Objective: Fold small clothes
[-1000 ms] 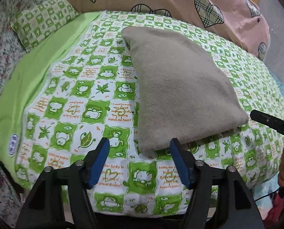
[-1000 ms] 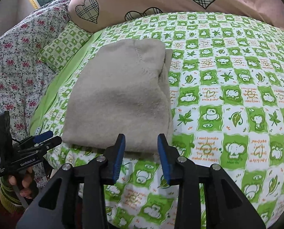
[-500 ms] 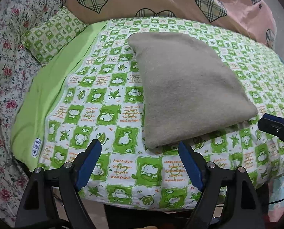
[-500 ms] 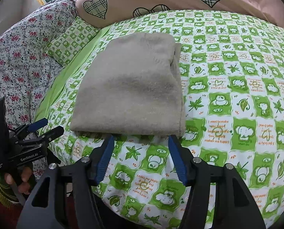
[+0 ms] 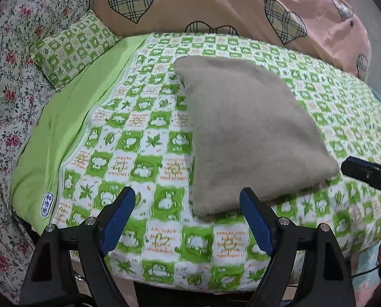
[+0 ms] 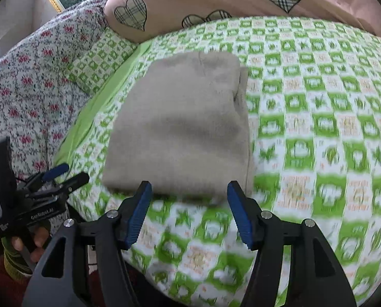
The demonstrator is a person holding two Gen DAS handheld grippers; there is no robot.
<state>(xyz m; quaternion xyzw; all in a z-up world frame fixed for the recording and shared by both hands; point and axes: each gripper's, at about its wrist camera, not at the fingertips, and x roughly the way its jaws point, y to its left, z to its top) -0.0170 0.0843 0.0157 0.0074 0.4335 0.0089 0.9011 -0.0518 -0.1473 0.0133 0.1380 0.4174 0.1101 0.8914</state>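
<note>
A beige fleece garment [image 5: 244, 133] lies folded into a flat rectangle on the green checked bed sheet [image 5: 139, 138]; it also shows in the right wrist view [image 6: 180, 130]. My left gripper [image 5: 188, 204] is open and empty, just short of the garment's near left corner. My right gripper [image 6: 189, 199] is open and empty, just short of the garment's near edge. The right gripper's tip [image 5: 369, 174] shows at the right edge of the left wrist view. The left gripper [image 6: 62, 176] shows at the left of the right wrist view.
A pink duvet with plaid hearts [image 5: 241, 7] lies across the back of the bed. A small green checked pillow [image 5: 72, 48] and a floral quilt [image 5: 3, 81] lie at the left. The bed's front edge [image 5: 190, 281] is just below the grippers.
Both grippers have opened wider and drawn back from the garment's near edge. The garment lies still on the sheet.
</note>
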